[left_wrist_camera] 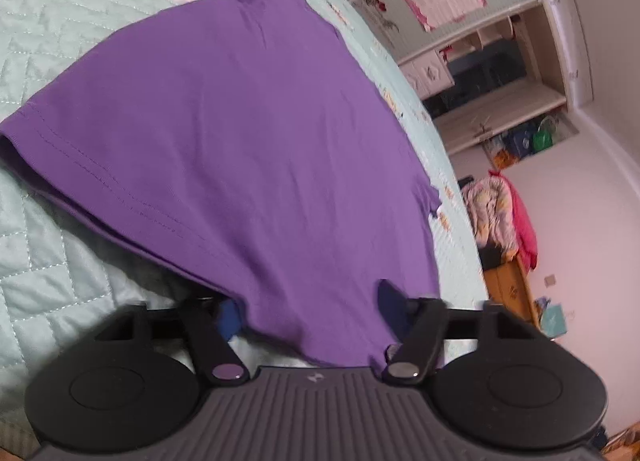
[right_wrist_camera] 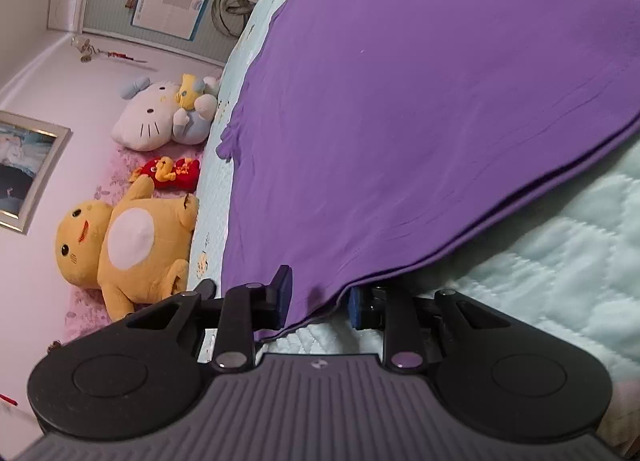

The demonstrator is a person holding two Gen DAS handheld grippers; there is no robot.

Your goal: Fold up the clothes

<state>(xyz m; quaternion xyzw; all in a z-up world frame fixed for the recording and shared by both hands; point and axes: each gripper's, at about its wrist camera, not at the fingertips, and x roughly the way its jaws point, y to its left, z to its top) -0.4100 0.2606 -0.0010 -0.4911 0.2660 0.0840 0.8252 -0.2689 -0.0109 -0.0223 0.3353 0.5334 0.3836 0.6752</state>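
Left gripper point(left_wrist_camera: 310, 311): jaws apart, purple shirt point(left_wrist_camera: 240, 133) corner draped between. Right gripper point(right_wrist_camera: 320, 299): narrower gap, shirt edge between pads, grip unconfirmed. Quilted bed point(left_wrist_camera: 60, 261) beneath.

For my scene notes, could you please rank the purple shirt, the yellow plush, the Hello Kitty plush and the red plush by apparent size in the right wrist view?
1. purple shirt, nearest the camera
2. yellow plush
3. Hello Kitty plush, farther away
4. red plush

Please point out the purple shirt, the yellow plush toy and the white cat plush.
purple shirt point(right_wrist_camera: 420, 101), right wrist view, middle of cloth.
yellow plush toy point(right_wrist_camera: 132, 237), right wrist view, white belly.
white cat plush point(right_wrist_camera: 148, 121), right wrist view, face.
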